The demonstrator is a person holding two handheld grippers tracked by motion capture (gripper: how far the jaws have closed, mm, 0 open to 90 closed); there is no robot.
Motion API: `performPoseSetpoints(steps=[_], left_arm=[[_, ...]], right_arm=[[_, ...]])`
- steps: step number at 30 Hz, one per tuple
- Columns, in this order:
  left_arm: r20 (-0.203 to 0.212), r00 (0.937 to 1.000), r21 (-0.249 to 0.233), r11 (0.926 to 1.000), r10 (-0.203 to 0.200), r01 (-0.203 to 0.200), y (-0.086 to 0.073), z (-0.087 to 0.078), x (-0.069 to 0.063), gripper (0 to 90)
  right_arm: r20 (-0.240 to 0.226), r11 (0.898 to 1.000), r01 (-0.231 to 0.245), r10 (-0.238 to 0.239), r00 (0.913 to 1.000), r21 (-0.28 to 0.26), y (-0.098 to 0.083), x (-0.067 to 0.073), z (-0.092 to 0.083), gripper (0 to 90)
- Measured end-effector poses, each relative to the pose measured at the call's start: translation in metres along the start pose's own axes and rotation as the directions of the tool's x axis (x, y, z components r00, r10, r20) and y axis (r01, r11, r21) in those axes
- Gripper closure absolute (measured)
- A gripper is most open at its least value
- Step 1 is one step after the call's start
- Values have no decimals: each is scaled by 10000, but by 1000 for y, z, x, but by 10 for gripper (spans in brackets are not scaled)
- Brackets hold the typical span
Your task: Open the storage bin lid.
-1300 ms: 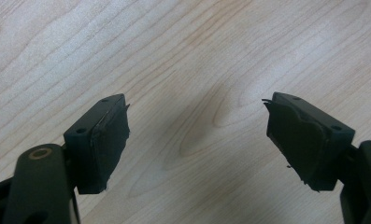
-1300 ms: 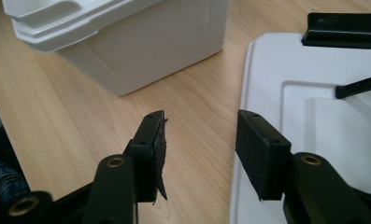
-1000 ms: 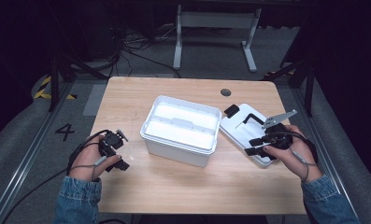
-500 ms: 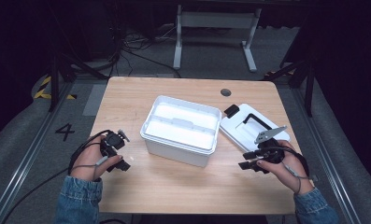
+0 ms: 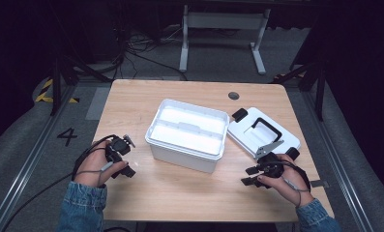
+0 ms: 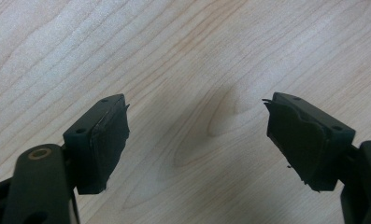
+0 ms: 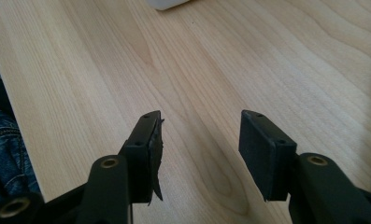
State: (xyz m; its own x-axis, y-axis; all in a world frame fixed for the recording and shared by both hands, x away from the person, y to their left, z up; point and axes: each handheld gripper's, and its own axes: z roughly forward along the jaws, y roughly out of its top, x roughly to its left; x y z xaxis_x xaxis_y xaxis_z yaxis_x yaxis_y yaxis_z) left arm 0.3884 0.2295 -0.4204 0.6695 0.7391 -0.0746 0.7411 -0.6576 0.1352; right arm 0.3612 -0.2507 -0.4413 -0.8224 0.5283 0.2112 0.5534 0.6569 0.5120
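Your right gripper (image 5: 251, 176) came off the lid (image 5: 263, 137) and dropped near-right, jaws just opened wider, empty. Lid sat right of the open bin (image 5: 188, 133): removal looked done. Left gripper (image 5: 124, 164) idle, jaws apart.

place: lab or test room | dark walls and grey floor (image 5: 146, 63) | lone wooden counter (image 5: 180, 188) lit from above | loose cables (image 5: 131, 46) on the floor at the far side | yellow-black hazard tape (image 5: 47, 89) far left | number 4 (image 5: 67, 136) marked on the floor left | metal stand (image 5: 223, 29) far
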Motion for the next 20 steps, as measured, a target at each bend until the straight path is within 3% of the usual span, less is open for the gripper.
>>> performPoseSetpoints(steps=[7,20], left_arm=[[134,9999,12,10000,-50,50,1,1,-1,216],[68,10000,-33,10000,-13,13,0,0,0,214]], right_arm=[[52,9984,568,-568,9984,55,1,7,15,472],[148,9947,1029,-1030,9946,85,1,10,21,452]])
